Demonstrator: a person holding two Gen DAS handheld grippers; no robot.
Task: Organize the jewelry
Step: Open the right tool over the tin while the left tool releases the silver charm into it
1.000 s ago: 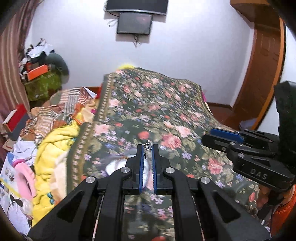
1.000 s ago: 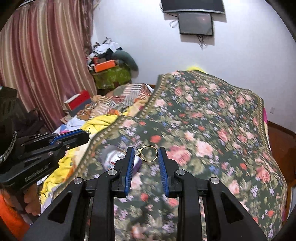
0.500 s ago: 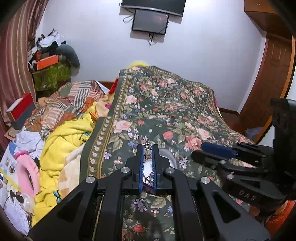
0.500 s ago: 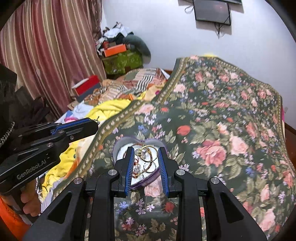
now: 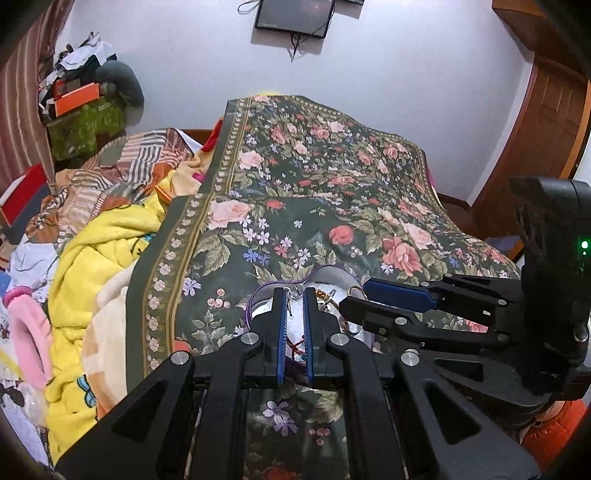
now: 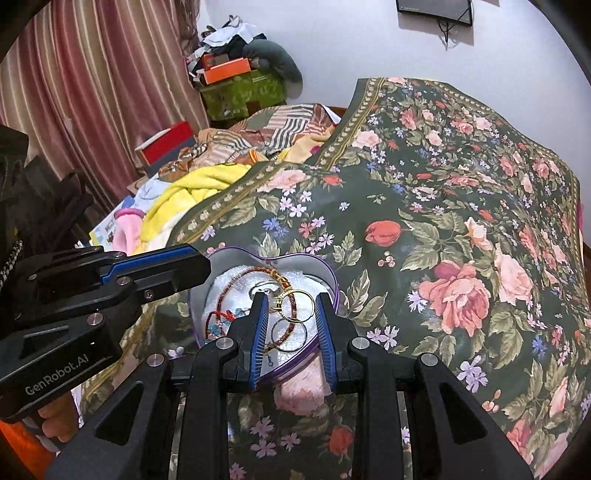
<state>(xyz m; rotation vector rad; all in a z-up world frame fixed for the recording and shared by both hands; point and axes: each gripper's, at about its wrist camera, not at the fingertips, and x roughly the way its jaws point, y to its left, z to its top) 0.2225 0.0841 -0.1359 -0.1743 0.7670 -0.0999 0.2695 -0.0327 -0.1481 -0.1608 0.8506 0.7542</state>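
A heart-shaped silver tin (image 6: 317,273) with a purple rim lies on the floral bedspread (image 6: 443,221); it also shows in the left wrist view (image 5: 332,275). It holds beaded cords, rings and other small jewelry. My right gripper (image 6: 290,306) is shut on a gold ring (image 6: 295,306) held across its tips just above the tin. My left gripper (image 5: 294,295) is shut on a small silver earring (image 5: 291,299) over the tin's left lobe. Each gripper shows in the other's view, the right one (image 5: 369,295) close beside the left one (image 6: 177,266).
Rumpled yellow and striped blankets (image 5: 92,258) lie left of the bedspread. A pink ring toy (image 5: 26,332), a red box (image 6: 166,142) and piled boxes and clothes (image 6: 240,81) are farther left. A curtain, a wall screen (image 5: 291,14) and a wooden door (image 5: 535,147) surround the bed.
Both grippers have come down and forward from high above the bedspread to just over the heart-shaped tin, each still holding its piece. The tin's contents have come into view.
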